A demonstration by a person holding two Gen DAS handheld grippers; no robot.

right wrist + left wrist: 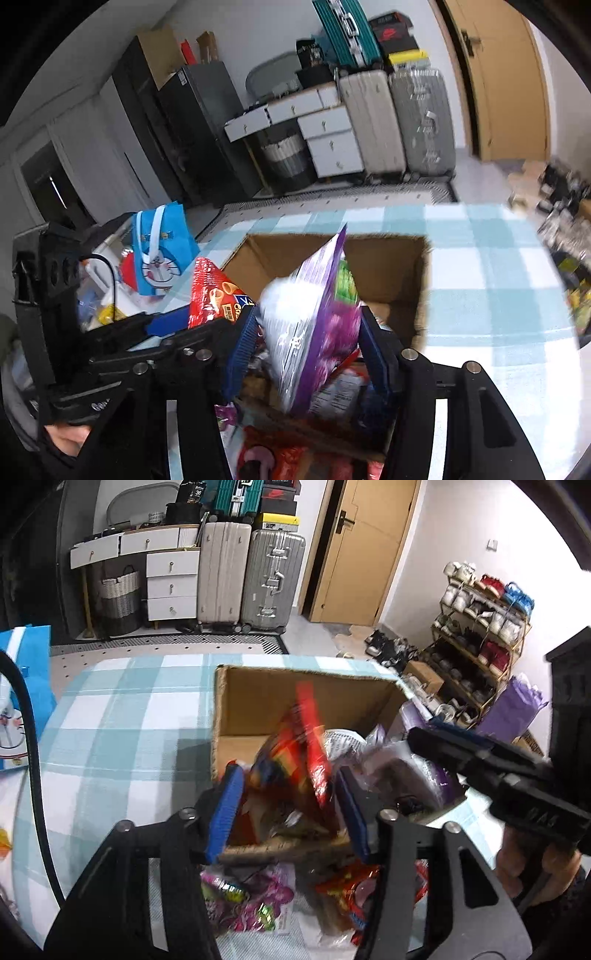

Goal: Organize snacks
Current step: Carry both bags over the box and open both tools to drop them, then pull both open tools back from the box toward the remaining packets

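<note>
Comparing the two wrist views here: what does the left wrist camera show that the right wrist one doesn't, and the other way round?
Only the left wrist view shows the shoe rack by the wall and the red snack bag, blurred, between the left gripper pads. Only the right wrist view shows the dark cabinet and the purple snack bag between the right gripper pads. Both show the cardboard box, the plaid cloth, the suitcases, the wooden door and the blue cartoon bag.

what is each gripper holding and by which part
Left gripper: nothing, the red bag stands loose between its open jaws. Right gripper: purple bag fills its jaws, grip unclear.
</note>
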